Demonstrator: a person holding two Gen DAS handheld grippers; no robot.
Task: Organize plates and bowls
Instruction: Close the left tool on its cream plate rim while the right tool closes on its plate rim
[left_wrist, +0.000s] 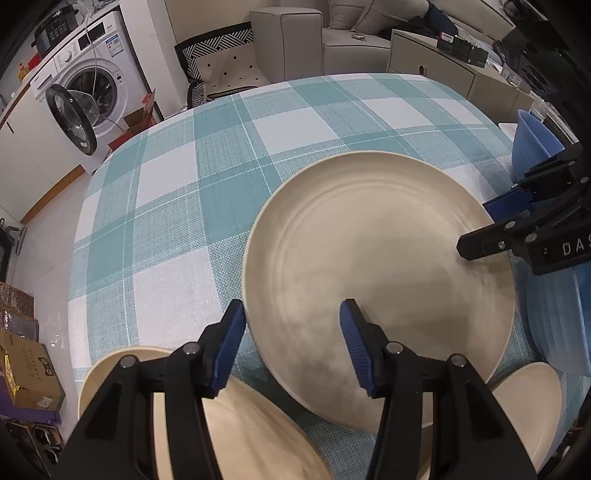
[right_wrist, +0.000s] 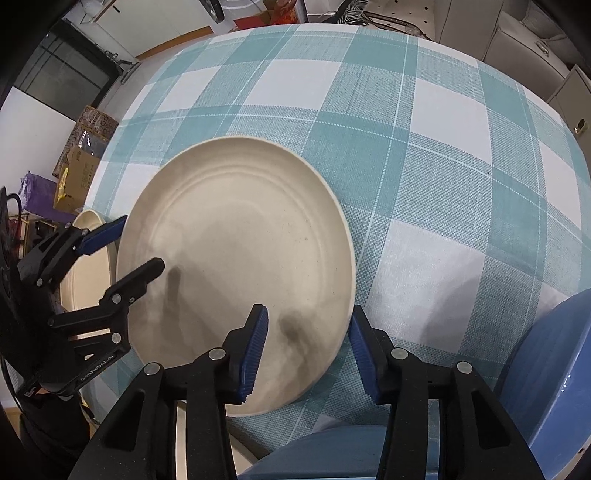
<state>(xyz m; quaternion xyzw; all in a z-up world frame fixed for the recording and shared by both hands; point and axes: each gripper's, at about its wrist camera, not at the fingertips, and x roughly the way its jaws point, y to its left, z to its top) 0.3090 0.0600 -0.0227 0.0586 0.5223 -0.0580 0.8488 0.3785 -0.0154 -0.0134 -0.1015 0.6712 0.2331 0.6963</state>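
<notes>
Evidently both grippers straddle opposite rims of the large cream plate (left_wrist: 376, 280), which lies flat on the checked tablecloth (left_wrist: 207, 184) near the table's near edge. The left gripper (left_wrist: 291, 347) has one finger outside the rim and one over the plate; the right gripper (right_wrist: 308, 350) mirrors it. Both stand half-open, and I cannot tell whether the pads press, so neither arm is nearer.

Both grippers point steeply down, facing each other; left gripper (left_wrist: 291, 345) and right gripper (right_wrist: 308, 350) hold fingers half apart.
</notes>
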